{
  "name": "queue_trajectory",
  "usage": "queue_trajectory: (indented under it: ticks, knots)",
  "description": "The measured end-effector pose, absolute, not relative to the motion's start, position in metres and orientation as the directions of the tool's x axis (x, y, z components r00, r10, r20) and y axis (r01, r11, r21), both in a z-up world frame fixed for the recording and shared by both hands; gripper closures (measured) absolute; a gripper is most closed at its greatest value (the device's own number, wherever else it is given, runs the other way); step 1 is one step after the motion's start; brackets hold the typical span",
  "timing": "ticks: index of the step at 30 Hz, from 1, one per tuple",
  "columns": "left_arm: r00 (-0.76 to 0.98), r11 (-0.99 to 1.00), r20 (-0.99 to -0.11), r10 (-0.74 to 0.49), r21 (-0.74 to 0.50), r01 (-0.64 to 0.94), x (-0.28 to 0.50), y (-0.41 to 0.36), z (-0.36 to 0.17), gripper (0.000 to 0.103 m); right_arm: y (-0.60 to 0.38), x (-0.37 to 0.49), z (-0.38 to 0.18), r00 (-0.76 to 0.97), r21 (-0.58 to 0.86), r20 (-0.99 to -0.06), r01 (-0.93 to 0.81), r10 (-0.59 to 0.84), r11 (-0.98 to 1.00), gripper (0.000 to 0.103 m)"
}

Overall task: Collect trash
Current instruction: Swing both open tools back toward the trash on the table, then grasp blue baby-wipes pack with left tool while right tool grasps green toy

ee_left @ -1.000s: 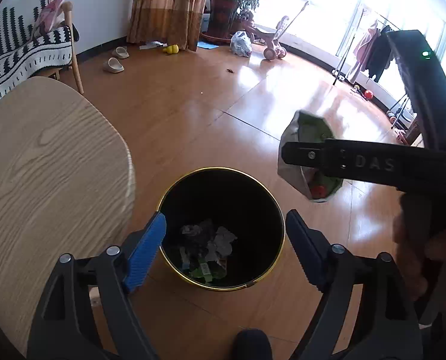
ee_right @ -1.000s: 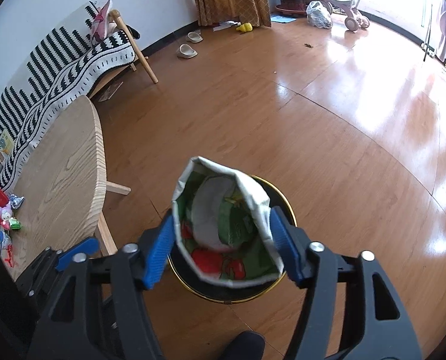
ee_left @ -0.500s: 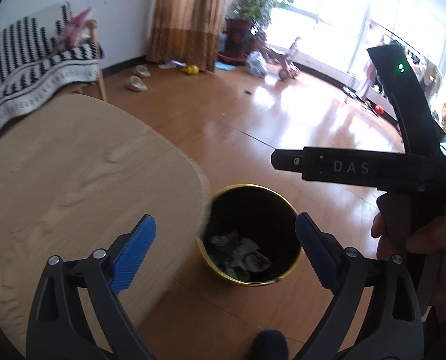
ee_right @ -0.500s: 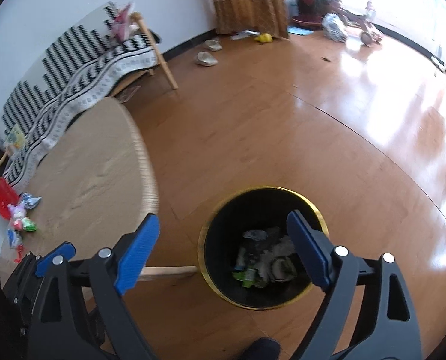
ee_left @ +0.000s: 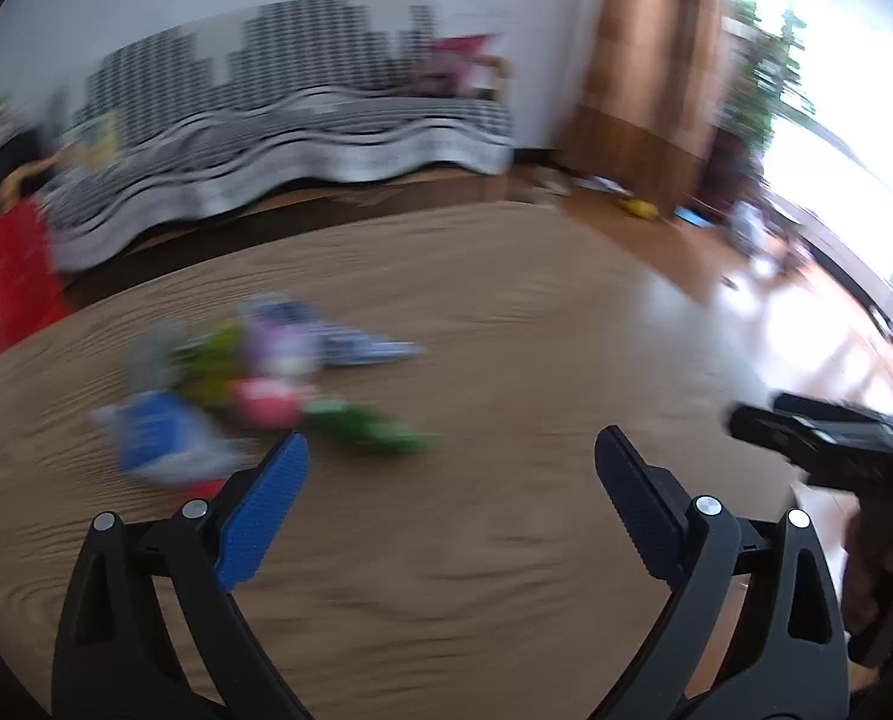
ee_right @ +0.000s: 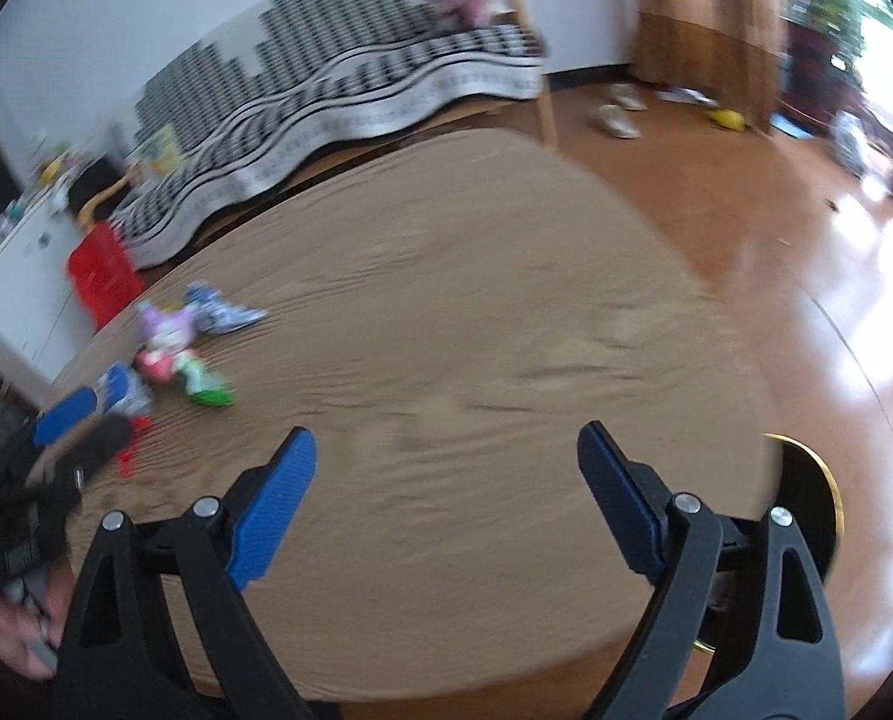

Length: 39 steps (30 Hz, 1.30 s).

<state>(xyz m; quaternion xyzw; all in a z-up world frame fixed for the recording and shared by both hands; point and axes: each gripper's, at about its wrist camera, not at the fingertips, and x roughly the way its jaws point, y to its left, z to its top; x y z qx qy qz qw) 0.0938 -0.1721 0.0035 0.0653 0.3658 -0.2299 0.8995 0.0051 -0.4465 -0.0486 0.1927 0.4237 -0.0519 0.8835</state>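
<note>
- I am hovering my left gripper (ee_left: 451,462) and my right gripper (ee_right: 446,459) over the wooden table (ee_right: 476,300), both spread wide and holding nothing.
- I judge I am in the reaching step for the next piece of trash.
- The wrappers (ee_left: 254,384) are lying in a blurred cluster toward the table's left end, just ahead of my left gripper.
- Next I am needing to centre one wrapper between the fingers.
- The gold-rimmed bin (ee_right: 818,480) is peeking past the table's right edge; I cannot tell its contents.

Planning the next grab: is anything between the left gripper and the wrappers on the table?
Nothing visible does. The left gripper is open over bare table, and the wrappers lie just ahead, to its left.
</note>
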Motion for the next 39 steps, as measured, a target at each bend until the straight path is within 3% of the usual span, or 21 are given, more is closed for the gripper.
queue_trajectory:
  ticks: [7, 11, 23, 26, 27, 28, 29, 32, 33, 34, 35, 36, 39]
  knots:
    - [0.679, 0.966, -0.697, -0.23, -0.076, 0.249, 0.147, -0.049, -0.004, 0.01, -0.346, 0.064, -0.051, 0.619, 0.28, -0.765, 0.075, 0.175, 0.957, 0.017]
    - [0.665, 0.974, -0.715, -0.216, -0.106, 0.202, 0.173, -0.019, -0.015, 0.01, -0.305, 0.089, -0.06, 0.598, 0.247, -0.777, 0.0, 0.198, 0.969, 0.017]
    - [0.618, 0.966, -0.755, -0.219, -0.082, 0.243, 0.209, -0.05, -0.052, 0.01, -0.266, 0.144, -0.09, 0.556, 0.208, -0.807, -0.047, 0.198, 0.977, 0.017]
    - [0.61, 0.968, -0.767, -0.2, -0.06, 0.242, 0.213, -0.055, -0.06, 0.01, -0.263, 0.154, -0.095, 0.551, 0.196, -0.812, -0.05, 0.191, 0.979, 0.024]
    - [0.613, 0.968, -0.765, -0.199, -0.055, 0.245, 0.212, -0.057, -0.061, 0.011, -0.261, 0.156, -0.098, 0.545, 0.191, -0.817, -0.051, 0.188, 0.98, 0.036]
    - [0.617, 0.967, -0.76, -0.202, -0.056, 0.247, 0.211, -0.058, -0.06, 0.015, -0.26, 0.158, -0.099, 0.542, 0.188, -0.82, -0.055, 0.188, 0.981, 0.055]
    - [0.624, 0.967, -0.755, -0.204, -0.054, 0.25, 0.21, -0.059, -0.058, 0.031, -0.258, 0.157, -0.097, 0.551, 0.167, -0.816, -0.06, 0.172, 0.984, 0.056]
    - [0.622, 0.961, -0.75, -0.227, -0.068, 0.269, 0.204, -0.059, -0.049, 0.054, -0.254, 0.152, -0.088, 0.564, 0.168, -0.804, -0.094, 0.191, 0.981, 0.056]
    - [0.622, 0.959, -0.747, -0.235, -0.074, 0.274, 0.202, -0.059, -0.046, 0.074, -0.253, 0.149, -0.084, 0.572, 0.159, -0.798, -0.103, 0.189, 0.982, 0.056]
    - [0.633, 0.962, -0.743, -0.218, -0.053, 0.268, 0.199, -0.058, -0.04, 0.082, -0.252, 0.146, -0.08, 0.578, 0.159, -0.792, -0.111, 0.194, 0.981, 0.056]
    - [0.637, 0.962, -0.74, -0.216, -0.048, 0.27, 0.196, -0.058, -0.035, 0.099, -0.252, 0.143, -0.074, 0.587, 0.168, -0.783, -0.118, 0.206, 0.979, 0.056]
    - [0.637, 0.96, -0.738, -0.224, -0.055, 0.274, 0.194, -0.057, -0.03, 0.103, -0.253, 0.139, -0.069, 0.593, 0.171, -0.777, -0.122, 0.209, 0.978, 0.056]
    - [0.647, 0.959, -0.721, -0.248, -0.087, 0.27, 0.187, -0.054, -0.016, 0.103, -0.261, 0.124, -0.054, 0.622, 0.174, -0.754, -0.121, 0.211, 0.977, 0.056]
